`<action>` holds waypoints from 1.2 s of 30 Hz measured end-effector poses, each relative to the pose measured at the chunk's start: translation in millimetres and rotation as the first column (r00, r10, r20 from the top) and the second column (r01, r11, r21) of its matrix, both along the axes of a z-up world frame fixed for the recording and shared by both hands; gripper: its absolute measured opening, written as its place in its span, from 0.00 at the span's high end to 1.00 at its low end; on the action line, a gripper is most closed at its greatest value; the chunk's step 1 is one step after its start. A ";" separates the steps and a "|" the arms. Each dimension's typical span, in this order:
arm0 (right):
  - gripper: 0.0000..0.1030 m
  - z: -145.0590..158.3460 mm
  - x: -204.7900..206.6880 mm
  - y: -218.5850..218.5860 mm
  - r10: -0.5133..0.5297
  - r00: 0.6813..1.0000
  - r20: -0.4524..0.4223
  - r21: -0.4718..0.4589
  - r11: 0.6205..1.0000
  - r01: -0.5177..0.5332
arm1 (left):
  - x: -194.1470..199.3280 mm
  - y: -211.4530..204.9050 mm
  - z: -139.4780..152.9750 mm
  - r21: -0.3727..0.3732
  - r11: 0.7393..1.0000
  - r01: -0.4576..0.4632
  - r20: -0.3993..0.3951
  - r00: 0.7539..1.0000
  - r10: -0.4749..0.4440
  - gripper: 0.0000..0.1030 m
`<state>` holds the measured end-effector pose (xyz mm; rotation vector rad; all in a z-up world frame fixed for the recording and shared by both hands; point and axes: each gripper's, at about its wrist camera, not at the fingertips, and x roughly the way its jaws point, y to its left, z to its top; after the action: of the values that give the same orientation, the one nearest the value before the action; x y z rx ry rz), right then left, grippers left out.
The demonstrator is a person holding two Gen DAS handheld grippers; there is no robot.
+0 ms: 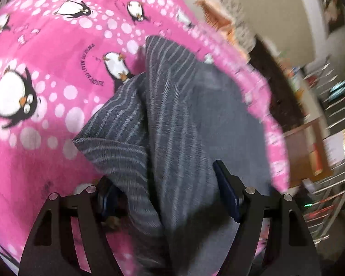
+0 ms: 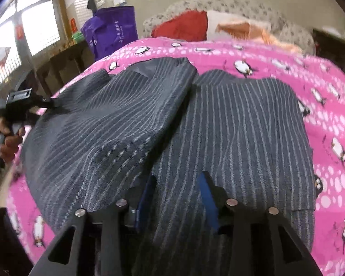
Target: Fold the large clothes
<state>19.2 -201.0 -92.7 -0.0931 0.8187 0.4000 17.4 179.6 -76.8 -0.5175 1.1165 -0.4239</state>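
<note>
Right wrist view shows your striped grey garment (image 2: 230, 124) on the pink penguin sheet (image 2: 329, 119), one side folded across. Both grippers stand released: right gripper (image 2: 178, 195) and left gripper (image 1: 170, 195) straddle cloth unpinched. Next, I judge, regrip the near edge; pillows (image 2: 179, 26) lie well clear.

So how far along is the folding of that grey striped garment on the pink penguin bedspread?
Partly done, it seems. The striped garment lies on the pink bedspread with one side panel already folded over. Both the left gripper and right gripper hang over the cloth with jaws apart, gripping nothing. The other side and a final fold probably remain.
</note>
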 end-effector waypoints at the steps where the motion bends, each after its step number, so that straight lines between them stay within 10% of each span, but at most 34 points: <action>1: 0.57 -0.2 0.3 -0.1 0.001 1.000 0.002 0.000 1.000 -0.001 | 2.3 -4.7 1.4 0.038 0.999 0.028 0.009 1.000 -0.028 0.29; 10: 0.56 -2.8 0.9 -6.3 0.004 1.000 0.010 0.032 0.999 -0.004 | -2.9 -35.4 11.9 0.308 0.938 0.162 0.090 0.976 -0.198 0.33; 14: 0.56 -3.3 1.0 -5.5 0.003 1.000 0.010 0.038 0.999 -0.004 | -5.8 -37.1 16.2 0.295 0.938 0.183 0.124 0.966 -0.228 0.75; 18: 0.56 -3.4 0.7 -5.6 0.004 1.000 0.011 0.038 0.999 -0.004 | -3.8 -40.3 14.4 0.301 0.935 0.187 0.126 0.964 -0.234 0.75; 20: 0.56 -3.3 0.3 -5.3 0.003 1.000 0.013 0.038 0.999 -0.004 | -0.1 -44.3 9.4 0.284 0.940 0.187 0.102 0.969 -0.224 0.56; 25: 0.56 -3.4 0.4 -5.2 0.003 1.000 0.013 0.037 0.999 -0.004 | -1.5 -44.4 5.3 0.246 0.950 0.191 0.109 0.969 -0.223 0.46; 28: 0.56 -2.9 0.6 -5.0 0.004 1.000 0.008 0.038 0.999 -0.004 | -0.2 -45.4 9.8 0.232 0.950 0.211 0.105 0.965 -0.240 0.84; 32: 0.56 19.5 -5.8 -26.2 -0.040 0.999 -0.030 0.104 0.994 0.043 | -8.0 -53.2 29.8 0.238 0.941 0.240 0.135 0.951 -0.277 0.88; 36: 0.56 42.4 -34.7 -80.2 -0.229 0.968 0.099 -0.004 0.973 0.230 | -7.2 -48.2 56.9 0.028 0.977 0.214 0.165 0.963 -0.215 0.89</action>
<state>-15.5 -281.2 -50.3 -0.0312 0.7266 0.1689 10.3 131.5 -19.9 -0.3460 1.0152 -0.6390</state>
